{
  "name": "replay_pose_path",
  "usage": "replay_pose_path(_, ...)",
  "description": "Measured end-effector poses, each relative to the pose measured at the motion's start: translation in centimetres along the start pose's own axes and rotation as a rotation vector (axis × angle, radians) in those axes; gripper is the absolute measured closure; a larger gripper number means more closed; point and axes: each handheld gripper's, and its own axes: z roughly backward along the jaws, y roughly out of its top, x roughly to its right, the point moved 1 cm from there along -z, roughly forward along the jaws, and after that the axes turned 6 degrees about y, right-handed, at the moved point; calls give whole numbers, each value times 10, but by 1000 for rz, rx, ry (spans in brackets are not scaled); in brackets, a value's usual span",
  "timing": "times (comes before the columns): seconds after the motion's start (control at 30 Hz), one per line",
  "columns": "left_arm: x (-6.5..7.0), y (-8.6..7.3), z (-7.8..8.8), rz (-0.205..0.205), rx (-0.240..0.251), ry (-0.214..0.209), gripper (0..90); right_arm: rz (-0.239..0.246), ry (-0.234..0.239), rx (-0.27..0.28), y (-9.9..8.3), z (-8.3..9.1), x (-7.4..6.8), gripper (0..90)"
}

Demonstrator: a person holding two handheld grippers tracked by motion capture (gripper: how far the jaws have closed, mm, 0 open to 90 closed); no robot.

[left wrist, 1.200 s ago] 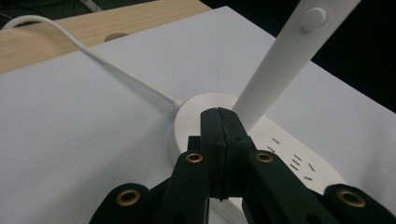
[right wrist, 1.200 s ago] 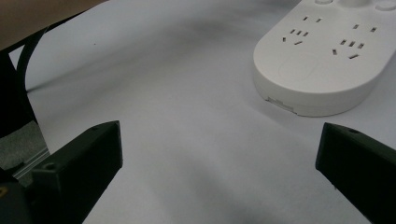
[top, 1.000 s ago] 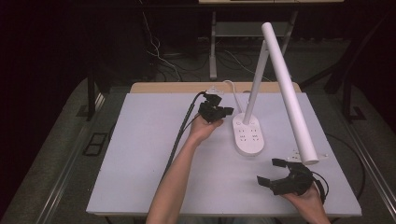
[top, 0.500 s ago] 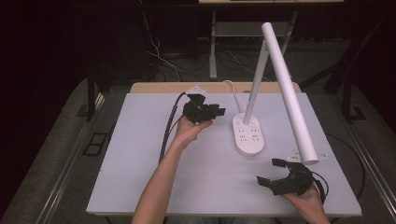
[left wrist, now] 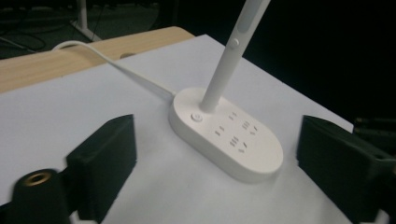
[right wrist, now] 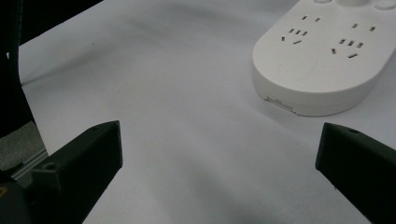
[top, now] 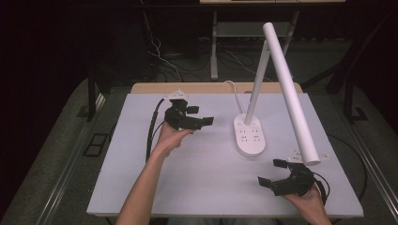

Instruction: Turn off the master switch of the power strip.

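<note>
The desk lamp stands right of centre in the high view, on the white desk; its oval base, which carries rows of socket openings and a round button, sits flat, a slim white stem rises from its far end, and a long white tube head slants down toward the lower right. It looks like smooth hard plastic, so probably slippery under black jaws and rigid rather than yielding; the base is likely the heaviest part and too broad and low to pinch well, while the long head would act as a lever and could tip the whole thing if pushed. The stem, just above the base, seems the soundest place to take hold. A white cord trails from the base toward the upper left of the left gripper view and may drag. The left hand-held gripper hovers left of centre, raised off the desk on an outstretched forearm, jaws spread wide and aimed at the base. The right hand-held gripper sits low at the lower right, near the desk surface just beneath the tube's tip, jaws likewise wide apart and empty.
</note>
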Motion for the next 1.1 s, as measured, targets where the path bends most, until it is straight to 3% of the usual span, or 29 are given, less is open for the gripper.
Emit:
replay_pose_path(0.1, -1, -6, 10, 2, -15, -11, 2, -1, 0, 0, 0, 0, 0, 0)
replay_pose_path(0.6, 15, -53, 60, -52, 7, 49, 0, -2, -6, 0, 0, 1, 0, 0)
replay_pose_path(0.7, 16, -68, 66, -41, 11, 65, 0, -4, -7, 1, 0, 1, 0, 0)
replay_pose_path(0.87, 23, -95, 76, -62, -17, 90, 0, -3, -6, 1, 0, 1, 0, 0)
replay_pose_path(1.1, 31, -113, 84, -62, -23, 93, 0, 8, -7, -3, 0, 0, -2, 0)
